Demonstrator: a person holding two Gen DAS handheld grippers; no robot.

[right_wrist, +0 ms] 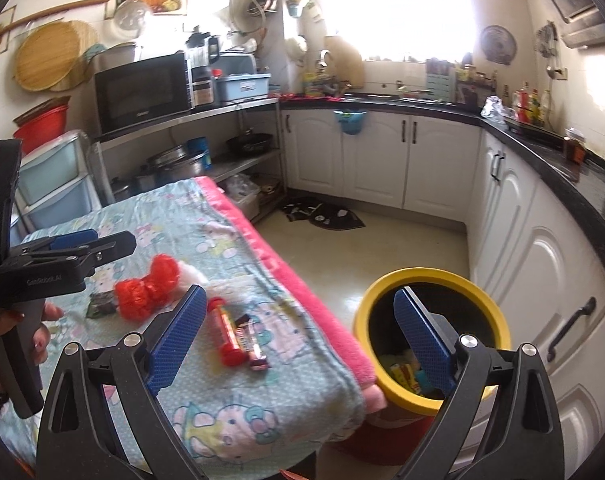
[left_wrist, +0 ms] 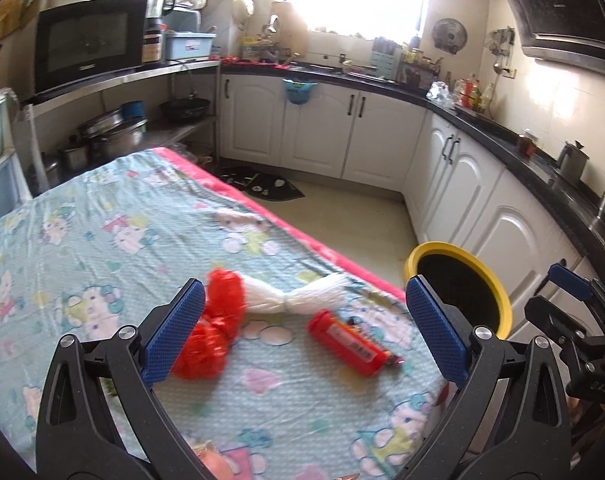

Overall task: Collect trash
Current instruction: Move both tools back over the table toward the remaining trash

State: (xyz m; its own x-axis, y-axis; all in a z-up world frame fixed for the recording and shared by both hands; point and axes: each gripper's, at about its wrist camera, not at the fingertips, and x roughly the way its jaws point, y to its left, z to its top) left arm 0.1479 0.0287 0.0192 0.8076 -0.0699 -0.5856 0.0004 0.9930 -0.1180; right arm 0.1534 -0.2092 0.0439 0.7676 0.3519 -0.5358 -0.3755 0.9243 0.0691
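A red tube lies on the patterned tablecloth with a dark candy wrapper beside it. A red and white mesh bundle lies to their left. My left gripper is open and empty above them. In the right wrist view the red tube, the candy wrapper, the mesh bundle and a dark green packet lie on the cloth. My right gripper is open and empty, between the table edge and the yellow bin, which holds wrappers.
The yellow bin stands on the floor right of the table. White cabinets with a black counter run along the right and back. A microwave and pots sit on shelves at the left. A dark mat lies on the floor.
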